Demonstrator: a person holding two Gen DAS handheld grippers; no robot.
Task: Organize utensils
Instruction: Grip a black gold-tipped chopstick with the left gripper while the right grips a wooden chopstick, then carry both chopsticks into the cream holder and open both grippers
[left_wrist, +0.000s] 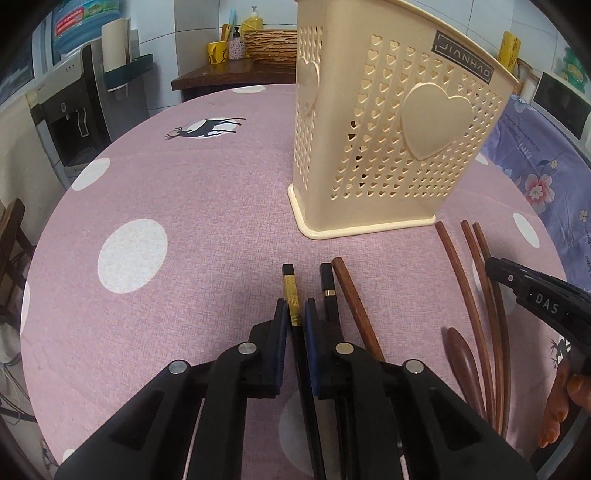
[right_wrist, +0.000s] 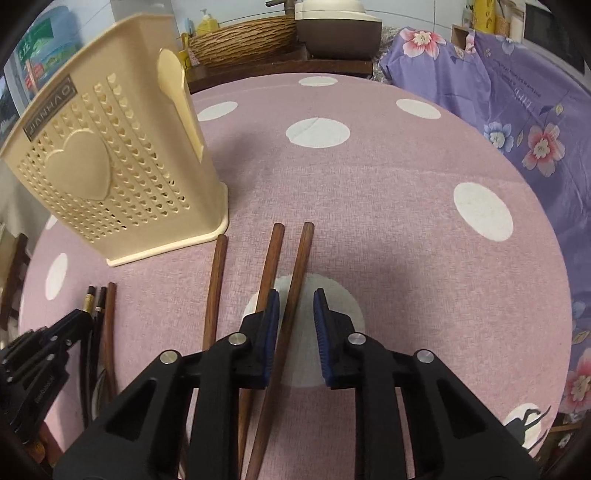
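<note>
1. The utensils lie flat on the desk (left_wrist: 184, 192), just in front of the cream perforated utensil holder (left_wrist: 388, 140): a black chopstick with a gold band (left_wrist: 290, 295), a second black chopstick (left_wrist: 327, 286), a brown wooden chopstick (left_wrist: 351, 295) beside them, three more wooden chopsticks (right_wrist: 273, 254) to the right, and a wooden spoon (left_wrist: 461, 354).
2. My left tool (left_wrist: 295, 321) has its pads close on either side of the gold-banded chopstick; I read that as clamped on it, though the stick seems not yet lifted off the cloth.
3. My right tool (right_wrist: 295, 325) is apart, straddling the rightmost wooden chopstick (right_wrist: 295, 288), whose shaft lies against the left pad (right_wrist: 271, 325) while the right pad stands clear.
4. I judge the pick-up step is in hand; nothing shows inside the holder from here.
5. Next I need to lift the left stick, tip it upright and carry it over the holder's open top before letting go. The right tool must close squarely first, or the round stick may roll away.
</note>
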